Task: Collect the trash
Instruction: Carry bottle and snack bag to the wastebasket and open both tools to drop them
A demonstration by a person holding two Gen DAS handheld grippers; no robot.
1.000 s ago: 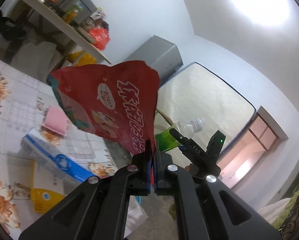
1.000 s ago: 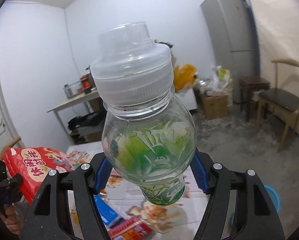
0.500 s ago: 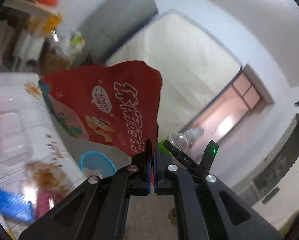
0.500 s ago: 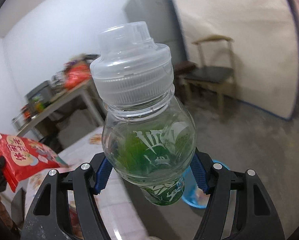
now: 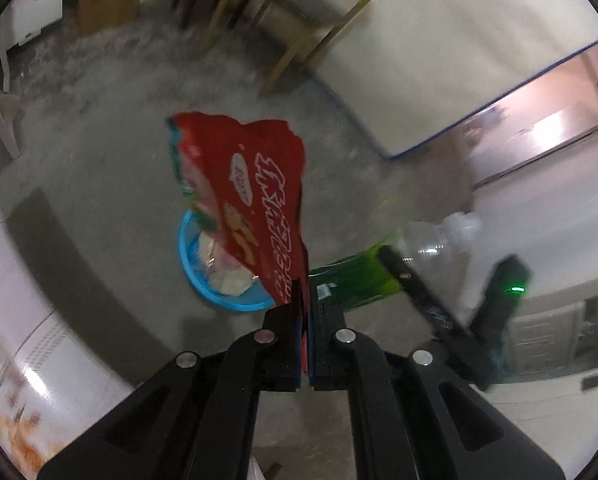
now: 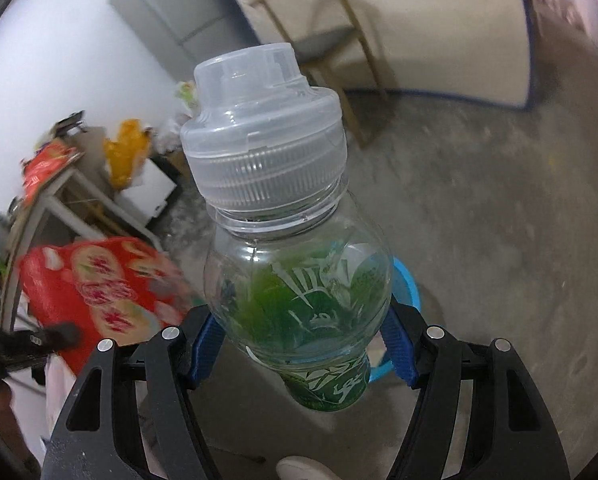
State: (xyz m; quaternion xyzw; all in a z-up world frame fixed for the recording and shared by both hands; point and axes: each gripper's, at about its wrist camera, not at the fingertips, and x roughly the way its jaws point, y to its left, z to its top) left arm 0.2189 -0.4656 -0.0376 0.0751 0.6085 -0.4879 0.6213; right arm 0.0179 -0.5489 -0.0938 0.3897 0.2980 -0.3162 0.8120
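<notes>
The left gripper (image 5: 305,292) pinches a red snack bag (image 5: 255,204) in its closed jaws, above a blue basin (image 5: 191,276) on the concrete floor (image 5: 99,152); just right, the right gripper (image 6: 303,340) clamps a green-labelled plastic bottle (image 6: 299,280), cap pointing away.

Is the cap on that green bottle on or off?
On. The clear cap sits over the neck of the green bottle, which the right gripper holds between its fingers.

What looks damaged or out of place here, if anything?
The red snack bag pinched in the left claw has a ragged, torn-open top edge. The bottle in the right claw looks intact, cap on. Nothing spilled is visible.
</notes>
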